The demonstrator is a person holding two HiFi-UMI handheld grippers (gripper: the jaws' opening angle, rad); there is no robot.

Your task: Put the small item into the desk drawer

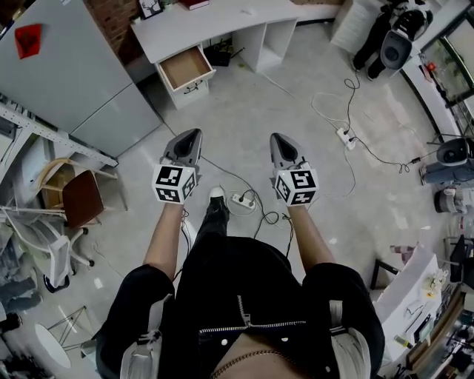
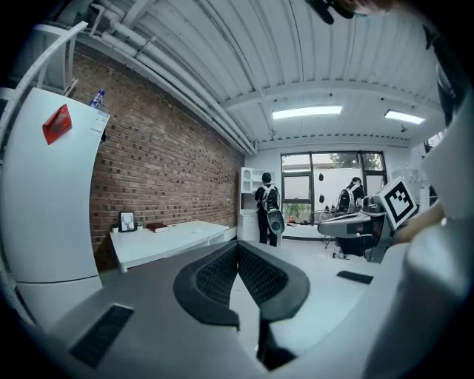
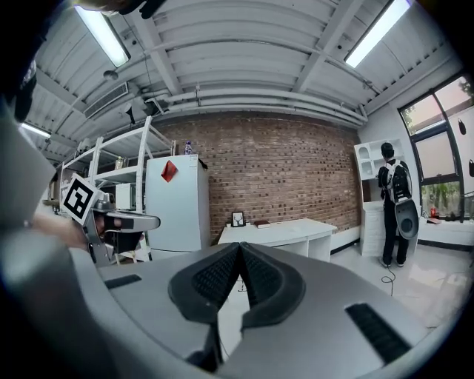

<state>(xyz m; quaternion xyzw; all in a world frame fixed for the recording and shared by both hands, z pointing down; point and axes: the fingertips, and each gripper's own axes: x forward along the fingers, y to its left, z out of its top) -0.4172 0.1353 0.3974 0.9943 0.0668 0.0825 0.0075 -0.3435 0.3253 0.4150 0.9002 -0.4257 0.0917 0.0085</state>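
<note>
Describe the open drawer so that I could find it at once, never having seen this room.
Find the long white desk along the brick wall, beside the tall pale fridge. At the desk's end nearest the fridge, one drawer is pulled out. Its bare brown inside marks it out from the all-white desk around it.

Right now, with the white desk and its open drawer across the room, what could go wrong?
A power strip lies on the floor just ahead of the person's shoe: a likely trip. The left gripper and right gripper are both shut with nothing between the jaws, so they may bring nothing to put away. The open drawer juts out from the desk and could be bumped.
</note>
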